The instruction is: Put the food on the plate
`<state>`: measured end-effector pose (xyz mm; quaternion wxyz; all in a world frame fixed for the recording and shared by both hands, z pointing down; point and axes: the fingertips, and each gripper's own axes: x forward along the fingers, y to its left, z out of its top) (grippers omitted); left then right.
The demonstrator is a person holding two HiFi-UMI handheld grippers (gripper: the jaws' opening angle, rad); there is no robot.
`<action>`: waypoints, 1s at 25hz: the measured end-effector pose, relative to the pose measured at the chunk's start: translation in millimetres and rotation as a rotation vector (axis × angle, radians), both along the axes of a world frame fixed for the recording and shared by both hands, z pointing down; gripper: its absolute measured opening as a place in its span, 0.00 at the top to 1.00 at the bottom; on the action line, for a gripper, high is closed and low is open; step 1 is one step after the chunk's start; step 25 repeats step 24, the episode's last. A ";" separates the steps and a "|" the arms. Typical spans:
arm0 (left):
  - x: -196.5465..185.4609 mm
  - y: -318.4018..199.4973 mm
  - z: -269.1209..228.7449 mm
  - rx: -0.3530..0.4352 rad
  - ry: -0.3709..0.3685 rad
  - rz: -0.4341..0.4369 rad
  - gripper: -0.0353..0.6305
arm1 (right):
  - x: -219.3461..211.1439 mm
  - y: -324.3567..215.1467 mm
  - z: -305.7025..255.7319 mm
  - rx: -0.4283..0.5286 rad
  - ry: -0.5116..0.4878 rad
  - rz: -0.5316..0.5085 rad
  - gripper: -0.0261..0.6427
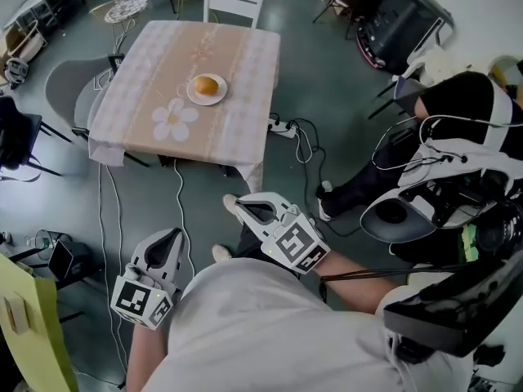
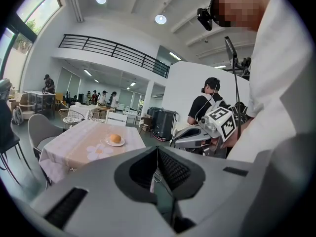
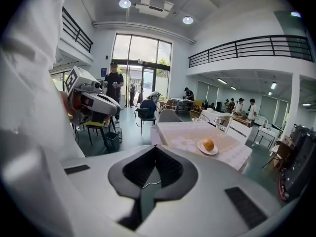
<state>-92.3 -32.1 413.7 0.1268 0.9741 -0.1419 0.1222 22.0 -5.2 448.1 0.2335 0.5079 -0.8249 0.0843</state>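
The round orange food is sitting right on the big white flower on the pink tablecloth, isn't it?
No. The round orange food sits on a small white plate, next to the big white flower, not on it. The plate and the flower are both on the pink tablecloth, as the head view shows.

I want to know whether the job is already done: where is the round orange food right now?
In the head view, the food sits on the white plate near the middle of the table, just up and right of the cloth's flower print.
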 end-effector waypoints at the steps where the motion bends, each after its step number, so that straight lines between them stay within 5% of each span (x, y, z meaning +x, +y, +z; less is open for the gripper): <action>1: -0.2 0.6 1.4 -0.005 -0.001 -0.004 0.93 | -1.7 0.4 -0.5 0.004 0.001 -0.006 0.94; 25: 7.4 -6.4 1.9 -0.024 -0.012 0.006 0.93 | -8.9 -12.6 -4.3 0.000 0.031 -0.050 0.94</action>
